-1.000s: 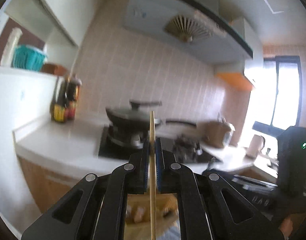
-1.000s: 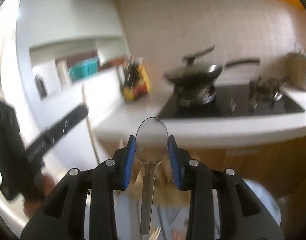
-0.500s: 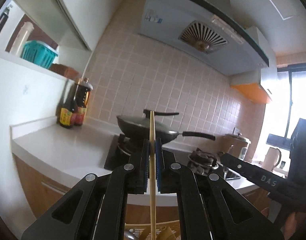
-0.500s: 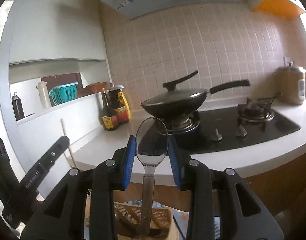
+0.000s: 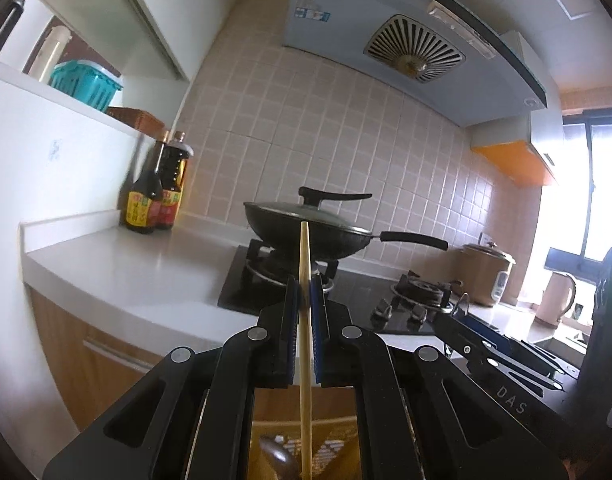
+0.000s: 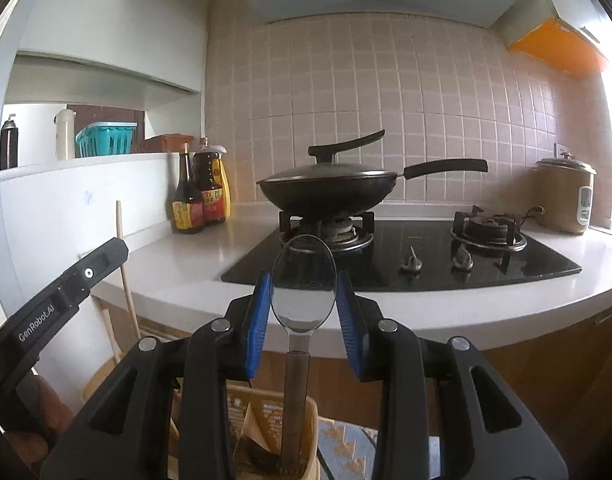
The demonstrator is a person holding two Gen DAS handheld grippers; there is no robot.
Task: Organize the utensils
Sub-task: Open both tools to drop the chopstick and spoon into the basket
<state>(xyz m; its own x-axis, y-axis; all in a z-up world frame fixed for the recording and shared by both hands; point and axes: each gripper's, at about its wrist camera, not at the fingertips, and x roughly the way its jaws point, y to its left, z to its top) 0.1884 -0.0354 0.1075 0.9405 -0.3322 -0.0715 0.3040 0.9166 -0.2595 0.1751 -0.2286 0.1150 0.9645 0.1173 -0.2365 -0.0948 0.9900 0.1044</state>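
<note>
Both hands have come down over the last second: the stove and counter edge now sit higher in both wrist views, and the woven utensil basket shows below the fingers where a second ago it was mostly a blur.

Left gripper: pads pressed together on a wooden chopstick, held upright, top end in front of the lidded wok, lower end running down towards the basket. A dark spoon-like utensil lies in there already; I cannot tell whether the tip touches anything.

Right gripper: jaws part-way closed, blue pads pinching the bowl of a metal spoon from both sides, handle hanging straight down into the basket mouth.

Grips unchanged through the descent; neither utensil has slipped.

Judgement: both pieces are lined up over the holder, so the insert step is under way. Next needs a little more lowering, then release. Risk: the chopstick catching on the utensil beneath.
</note>
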